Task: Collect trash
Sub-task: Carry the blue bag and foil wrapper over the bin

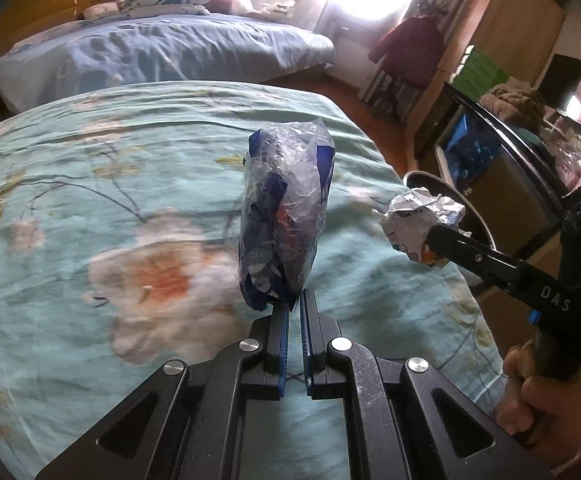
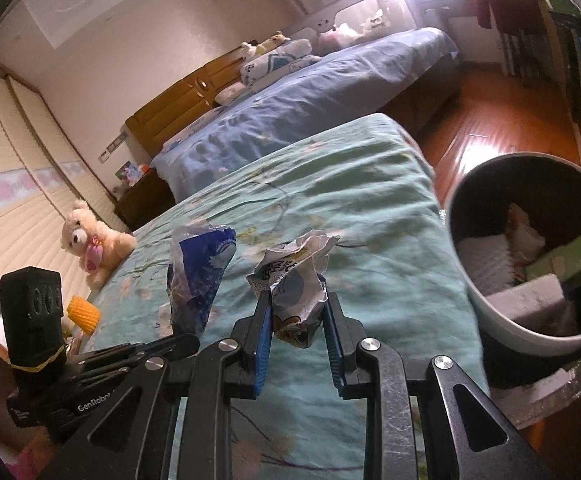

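Observation:
My left gripper (image 1: 294, 300) is shut on a crumpled blue and clear plastic wrapper (image 1: 286, 216) and holds it upright above the teal floral bedspread (image 1: 130, 200). The wrapper also shows in the right wrist view (image 2: 198, 276). My right gripper (image 2: 297, 304) is shut on a crumpled white printed paper ball (image 2: 296, 284), held above the bed's right edge; the ball also shows in the left wrist view (image 1: 420, 224). A round trash bin (image 2: 486, 304) with trash inside stands on the floor just right of the bed.
A second bed with a blue cover (image 2: 310, 96) lies beyond. A teddy bear (image 2: 90, 240) and a yellow toy (image 2: 84, 312) sit at the bed's left side. Wooden floor (image 2: 490, 128) runs to the right, with shelves and a cabinet (image 1: 490, 168) along it.

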A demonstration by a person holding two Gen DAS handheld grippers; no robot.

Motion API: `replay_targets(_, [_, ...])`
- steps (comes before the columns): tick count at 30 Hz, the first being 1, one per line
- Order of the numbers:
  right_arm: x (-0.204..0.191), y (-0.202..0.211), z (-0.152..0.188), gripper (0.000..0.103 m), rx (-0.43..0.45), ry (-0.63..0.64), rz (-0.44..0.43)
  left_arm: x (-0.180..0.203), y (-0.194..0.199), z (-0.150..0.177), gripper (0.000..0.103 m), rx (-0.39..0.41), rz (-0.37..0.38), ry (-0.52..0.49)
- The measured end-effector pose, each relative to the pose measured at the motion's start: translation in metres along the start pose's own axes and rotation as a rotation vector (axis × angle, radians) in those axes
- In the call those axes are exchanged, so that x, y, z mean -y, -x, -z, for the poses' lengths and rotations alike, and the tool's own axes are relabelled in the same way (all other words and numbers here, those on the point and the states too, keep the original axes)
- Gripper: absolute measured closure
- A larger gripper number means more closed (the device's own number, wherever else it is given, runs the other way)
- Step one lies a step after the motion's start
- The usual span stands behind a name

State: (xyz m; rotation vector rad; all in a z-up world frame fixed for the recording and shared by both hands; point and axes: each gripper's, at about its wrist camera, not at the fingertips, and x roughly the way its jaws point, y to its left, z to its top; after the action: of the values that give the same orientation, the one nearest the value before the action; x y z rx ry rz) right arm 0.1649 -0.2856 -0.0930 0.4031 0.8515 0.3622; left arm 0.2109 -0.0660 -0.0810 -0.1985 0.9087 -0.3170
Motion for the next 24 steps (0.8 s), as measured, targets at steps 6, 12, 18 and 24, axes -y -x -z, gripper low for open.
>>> replay_targets(6, [0.012, 0.013, 0.001, 0.078, 0.02, -0.019, 0.015, 0.018, -0.009, -0.002, 0.099, -0.02, 0.009, -0.036])
replay_targets(12, [0.018, 0.023, -0.001, 0.078, 0.046, -0.019, 0.034, 0.036, -0.012, -0.005, 0.099, -0.021, 0.015, -0.074])
replay_targets(18, [0.03, 0.031, -0.001, 0.078, 0.061, -0.032, 0.049, 0.049, -0.014, -0.007, 0.099, -0.015, 0.026, -0.105])
replay_targets(24, [0.037, 0.036, 0.0, 0.078, 0.069, -0.04, 0.055, 0.06, -0.016, -0.011, 0.1, -0.004, 0.033, -0.129])
